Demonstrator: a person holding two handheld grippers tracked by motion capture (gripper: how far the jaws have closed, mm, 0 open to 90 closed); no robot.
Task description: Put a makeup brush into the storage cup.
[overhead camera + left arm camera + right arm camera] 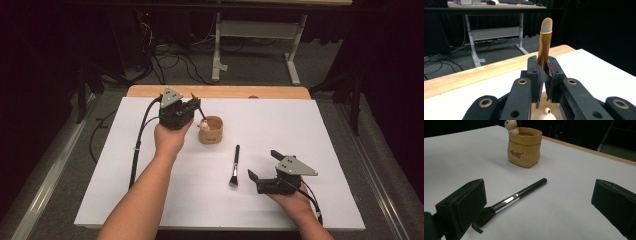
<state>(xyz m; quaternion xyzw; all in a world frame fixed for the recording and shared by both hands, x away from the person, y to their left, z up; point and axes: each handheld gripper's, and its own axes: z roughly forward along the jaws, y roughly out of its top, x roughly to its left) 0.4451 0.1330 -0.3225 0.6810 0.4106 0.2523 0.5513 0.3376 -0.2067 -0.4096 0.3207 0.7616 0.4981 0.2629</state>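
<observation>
1. The left tongs [196, 111] are clenched on a gold-handled brush [544, 45]; in the left gripper view the 2 black jaws pinch its handle and the pale bristle tip stands upright above them.
2. In the high view those tongs sit at the left rim of a tan pot [211, 130] shaped like a small sack, near the far middle of the white table [100, 190].
3. A small pale bear figure [510, 125] sits at the pot's rim; it also shows just below the jaws in the left gripper view.
4. Whether the lower end of the gold-handled brush touches the pot cannot be told.
5. The right tongs [262, 165] are released, with both jaws standing wide apart and nothing between the pads.
6. A black brush [235, 166] lies flat on the table between the pot and the right tongs, its dark bristles toward the person and its handle end toward the pot.
7. In the right gripper view its bristles lie just beside the left-hand jaw, apart from the pot.
8. The right hand [292, 200] rests near the table's near right edge, well apart from the left hand [170, 137].
</observation>
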